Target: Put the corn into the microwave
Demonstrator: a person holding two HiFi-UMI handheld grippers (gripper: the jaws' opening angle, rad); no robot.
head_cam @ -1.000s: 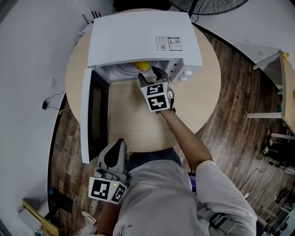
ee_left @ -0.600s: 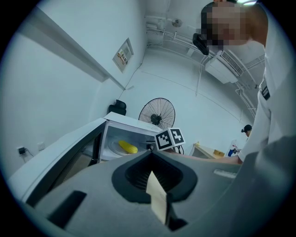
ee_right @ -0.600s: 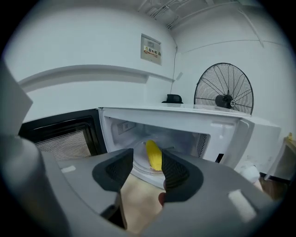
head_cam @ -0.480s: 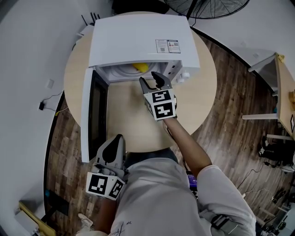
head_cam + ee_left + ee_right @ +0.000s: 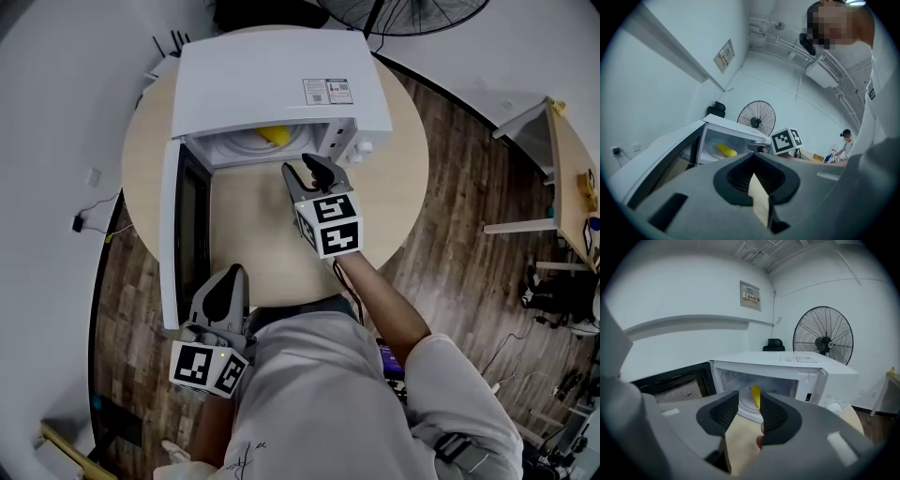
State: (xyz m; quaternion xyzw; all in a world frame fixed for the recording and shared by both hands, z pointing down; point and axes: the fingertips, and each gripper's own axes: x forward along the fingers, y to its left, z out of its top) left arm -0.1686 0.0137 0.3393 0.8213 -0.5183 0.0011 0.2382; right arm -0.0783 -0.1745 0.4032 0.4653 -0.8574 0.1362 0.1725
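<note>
Corn (image 5: 273, 136) already lies inside the microwave (image 5: 281, 84). Right gripper (image 5: 308, 172) hangs just outside the mouth, jaws closing on nothing. Left gripper (image 5: 225, 286) clenched, empty, beside the open door (image 5: 176, 234). Next, I'd say: swing that door closed. Head view catches only the corn's tip; left gripper view shows it whole

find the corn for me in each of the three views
Head view: the corn is top centre, in the microwave opening, partly under its roof.
Left gripper view: the corn is left of centre, inside the open microwave.
Right gripper view: the corn is at centre, deep in the cavity.
Shared landmark: the standing fan behind the microwave.
</note>
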